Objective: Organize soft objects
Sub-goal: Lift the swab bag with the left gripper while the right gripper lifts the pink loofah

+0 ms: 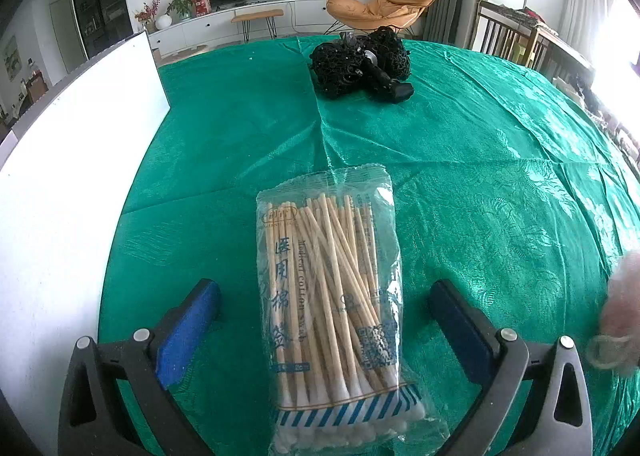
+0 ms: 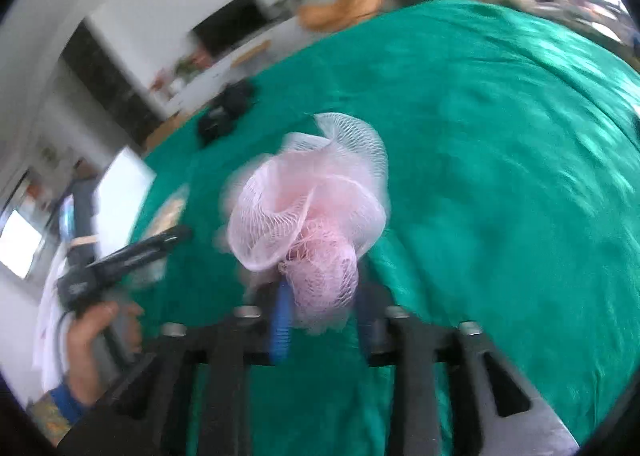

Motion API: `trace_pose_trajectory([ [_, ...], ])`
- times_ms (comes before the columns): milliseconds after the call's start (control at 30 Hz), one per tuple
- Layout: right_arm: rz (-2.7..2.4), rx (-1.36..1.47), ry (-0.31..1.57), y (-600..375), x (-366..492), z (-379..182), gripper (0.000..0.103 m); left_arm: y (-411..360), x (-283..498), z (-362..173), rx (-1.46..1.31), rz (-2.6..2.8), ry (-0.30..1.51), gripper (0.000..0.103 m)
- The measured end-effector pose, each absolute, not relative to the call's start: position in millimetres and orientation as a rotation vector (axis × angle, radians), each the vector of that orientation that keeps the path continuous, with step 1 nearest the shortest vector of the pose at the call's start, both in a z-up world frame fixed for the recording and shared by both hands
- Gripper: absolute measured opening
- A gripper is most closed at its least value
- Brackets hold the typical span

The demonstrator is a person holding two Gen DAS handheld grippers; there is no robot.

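The bag of cotton swabs point(image 1: 332, 304) lies flat on the green-covered desk point(image 1: 500, 175), long axis running away from the camera, tips nearest. The left gripper point(image 1: 324, 304) straddles it, jaws wide, touching nothing. The right gripper point(image 2: 324, 308), angled downward, has its jaws pinched on a pink mesh pouf point(image 2: 308, 211) above the desk.

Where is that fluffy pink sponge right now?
The pink mesh sponge sits between the fingers of the right gripper, above the green tablecloth; in the left wrist view it shows blurred at the right edge.
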State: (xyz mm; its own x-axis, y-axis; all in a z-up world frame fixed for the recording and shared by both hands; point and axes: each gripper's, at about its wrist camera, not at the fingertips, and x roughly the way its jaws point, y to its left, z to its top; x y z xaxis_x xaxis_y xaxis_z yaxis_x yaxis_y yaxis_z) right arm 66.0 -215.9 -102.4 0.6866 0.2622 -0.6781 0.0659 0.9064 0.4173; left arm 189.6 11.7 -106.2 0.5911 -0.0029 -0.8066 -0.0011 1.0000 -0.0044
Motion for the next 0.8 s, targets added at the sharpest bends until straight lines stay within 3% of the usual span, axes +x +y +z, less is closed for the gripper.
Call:
trace_pose_trajectory([
  [67,0.050,0.464,0.780,-226,64,-95,0.067,12,190,-106,-0.005,-0.001,0.938,0.103],
  [167,-0.001,0.400,0.733,-224,62,-87,0.072,12,190,-106,-0.005,-0.001,0.938,0.103],
  [433,0.025,0.323,0.646,-209,42,-69,0.073,12,190,-106,-0.005,-0.001,0.938,0.103],
  [800,0.012,0.425,0.715,-223,48,-84,0.073,12,190,-106,-0.005,-0.002,0.938,0.103],
])
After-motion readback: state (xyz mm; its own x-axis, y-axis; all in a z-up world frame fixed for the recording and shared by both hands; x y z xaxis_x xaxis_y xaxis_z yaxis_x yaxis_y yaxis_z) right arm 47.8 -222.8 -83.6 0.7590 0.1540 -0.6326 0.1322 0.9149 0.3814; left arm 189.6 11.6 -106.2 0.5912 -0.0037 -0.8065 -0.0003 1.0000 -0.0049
